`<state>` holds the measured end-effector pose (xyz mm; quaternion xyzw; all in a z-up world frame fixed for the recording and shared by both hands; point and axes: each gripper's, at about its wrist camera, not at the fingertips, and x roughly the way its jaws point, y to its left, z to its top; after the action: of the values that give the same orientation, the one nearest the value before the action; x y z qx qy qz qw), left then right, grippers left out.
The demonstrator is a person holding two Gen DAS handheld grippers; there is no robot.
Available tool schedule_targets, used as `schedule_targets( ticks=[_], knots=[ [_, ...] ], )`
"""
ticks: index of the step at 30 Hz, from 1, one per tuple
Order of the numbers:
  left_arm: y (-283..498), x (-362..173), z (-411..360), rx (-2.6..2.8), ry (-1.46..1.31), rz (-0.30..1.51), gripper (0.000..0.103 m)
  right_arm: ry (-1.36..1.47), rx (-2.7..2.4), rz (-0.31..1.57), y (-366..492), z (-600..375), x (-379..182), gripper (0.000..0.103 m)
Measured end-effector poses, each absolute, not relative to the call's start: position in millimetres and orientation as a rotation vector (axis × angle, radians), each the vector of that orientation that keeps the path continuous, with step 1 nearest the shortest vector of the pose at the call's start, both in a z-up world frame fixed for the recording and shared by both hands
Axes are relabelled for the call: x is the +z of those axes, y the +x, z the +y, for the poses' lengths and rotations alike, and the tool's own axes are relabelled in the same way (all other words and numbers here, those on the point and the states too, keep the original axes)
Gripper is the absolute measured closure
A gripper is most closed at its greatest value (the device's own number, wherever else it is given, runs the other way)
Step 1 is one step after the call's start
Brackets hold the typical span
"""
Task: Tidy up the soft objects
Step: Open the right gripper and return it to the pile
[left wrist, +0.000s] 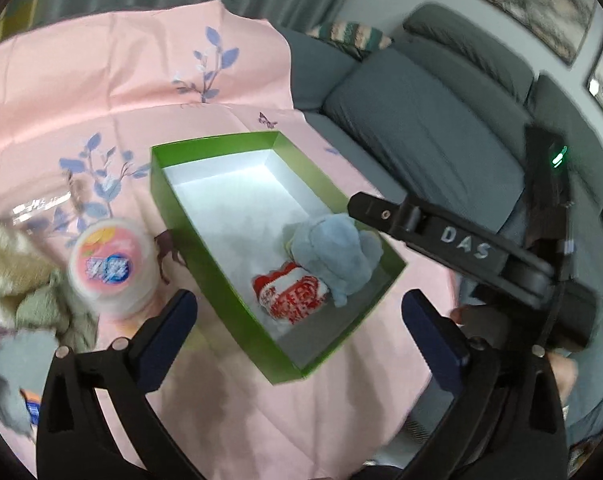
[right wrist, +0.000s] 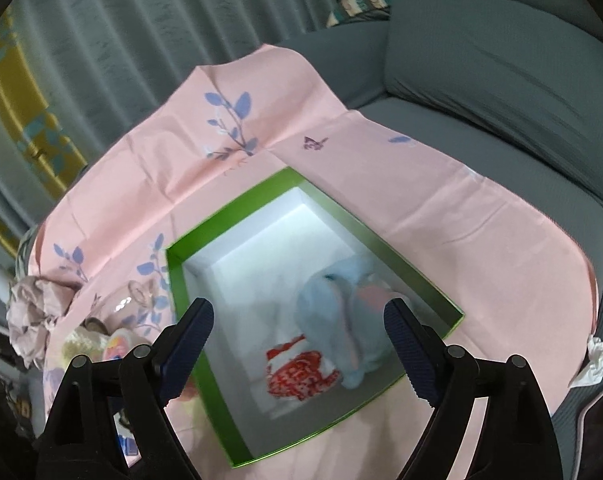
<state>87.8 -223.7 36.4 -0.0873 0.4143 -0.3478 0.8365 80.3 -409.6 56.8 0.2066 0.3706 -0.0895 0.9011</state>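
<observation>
Lying inside a shallow green cardboard box with a white lining (left wrist: 169,200) are two soft things: a pale blue plush toy (left wrist: 335,252) and, touching it on the side nearer the cameras, a rolled red-and-white patterned sock (left wrist: 291,294). Both sit toward the box's near right corner, the plush against the right wall, and the far half of the box floor is bare.

The box rests on a pink cloth printed with blue leaf sprigs (left wrist: 141,80), which is spread over a grey sofa (left wrist: 421,120).

The left gripper (left wrist: 299,328) hangs above the near end of the box with its jaws spread wide and nothing between them. The right gripper (right wrist: 299,344) is likewise over the box, jaws wide apart and holding nothing, with the plush and sock seen in the gap below. In the left wrist view the right gripper's black body (left wrist: 461,244) reaches in from the right, over the box's right wall.

On the cloth just left of the box stands a round white tub with a pink and blue label (left wrist: 111,266). Beyond it, at the cloth's left edge, lies a heap of soft fabric pieces in cream, olive and grey (left wrist: 25,292), blurred.
</observation>
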Motion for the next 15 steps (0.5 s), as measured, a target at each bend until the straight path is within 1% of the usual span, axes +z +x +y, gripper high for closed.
schedule_targets(
  ticks=[2,9,15],
  knots=[
    [80.7,41.2,-208.8,-0.738,-0.243,0.874,0.001,0.406,-0.167,0.757,78.1,-401.7,61.0,0.005],
    [67.5,50.3,-155.0,-0.576,-0.329,0.854,0.001,0.308,-0.124,0.742,74.5,-371.9,74.9,0.005],
    [54.6,51.8,-98.9,-0.385,-0.351,0.813,0.001,0.268,-0.049,0.728,70.2,-346.7,85.6,0.005]
  ],
)
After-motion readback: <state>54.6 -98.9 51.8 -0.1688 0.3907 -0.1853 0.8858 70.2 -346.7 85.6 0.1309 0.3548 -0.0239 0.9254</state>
